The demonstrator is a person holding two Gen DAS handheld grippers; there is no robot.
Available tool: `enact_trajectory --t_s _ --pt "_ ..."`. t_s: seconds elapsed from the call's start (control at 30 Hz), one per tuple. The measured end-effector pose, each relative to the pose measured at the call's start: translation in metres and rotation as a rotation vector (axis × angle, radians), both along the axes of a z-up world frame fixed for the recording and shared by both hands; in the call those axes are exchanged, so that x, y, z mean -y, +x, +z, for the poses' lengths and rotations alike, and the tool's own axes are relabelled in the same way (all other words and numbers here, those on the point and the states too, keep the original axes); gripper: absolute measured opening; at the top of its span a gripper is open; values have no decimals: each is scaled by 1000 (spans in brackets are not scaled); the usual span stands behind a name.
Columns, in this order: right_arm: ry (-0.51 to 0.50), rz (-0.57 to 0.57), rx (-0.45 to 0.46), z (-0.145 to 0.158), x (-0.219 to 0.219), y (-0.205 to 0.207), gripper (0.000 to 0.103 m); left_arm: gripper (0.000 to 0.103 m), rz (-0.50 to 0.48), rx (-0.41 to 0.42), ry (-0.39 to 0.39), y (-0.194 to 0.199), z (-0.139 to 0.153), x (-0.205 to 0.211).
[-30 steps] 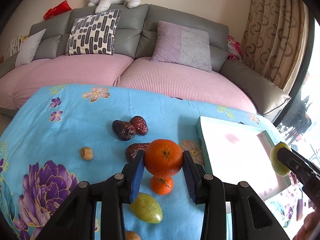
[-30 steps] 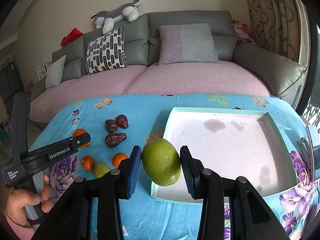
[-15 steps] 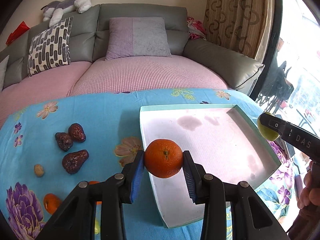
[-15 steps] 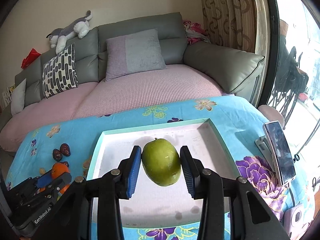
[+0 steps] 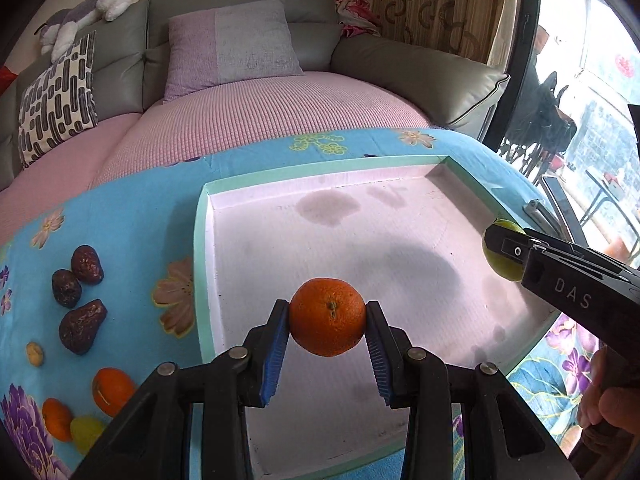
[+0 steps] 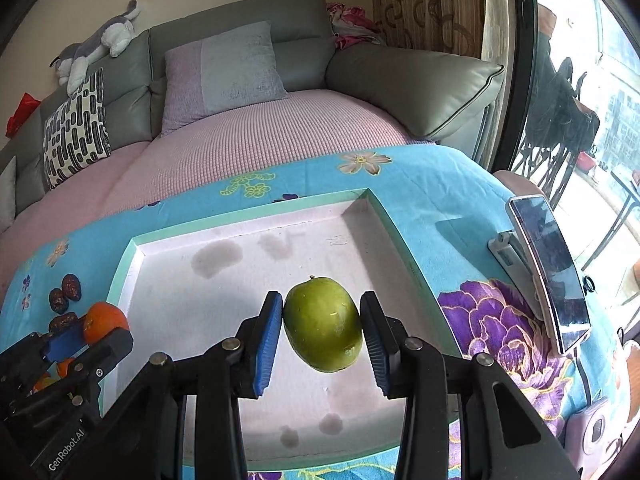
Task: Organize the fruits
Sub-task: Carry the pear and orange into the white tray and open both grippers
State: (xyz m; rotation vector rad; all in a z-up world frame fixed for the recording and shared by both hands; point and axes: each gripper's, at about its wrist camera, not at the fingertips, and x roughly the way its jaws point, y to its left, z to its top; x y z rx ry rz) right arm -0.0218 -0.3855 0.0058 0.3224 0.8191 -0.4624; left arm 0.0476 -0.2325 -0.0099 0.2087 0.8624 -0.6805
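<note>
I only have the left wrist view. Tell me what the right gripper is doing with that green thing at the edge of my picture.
Observer: The right gripper is shut on a whole green fruit, with a blue pad pressed on each side.
Operator: Check what is under it.
Observer: It hangs over the right half of the tray. Only bare, stained tray floor shows beneath it.
Operator: Report what stands to the right of the tray.
Observer: A phone leans on a stand on the tablecloth, apart from the tray rim.
</note>
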Motion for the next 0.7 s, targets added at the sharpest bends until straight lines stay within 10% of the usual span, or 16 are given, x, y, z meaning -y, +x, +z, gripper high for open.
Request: enact_trajectory --t_s 0.7 --pt "48 -19 -81 -27 8 -8 42 41 15 -53 54 1 -16 -1"
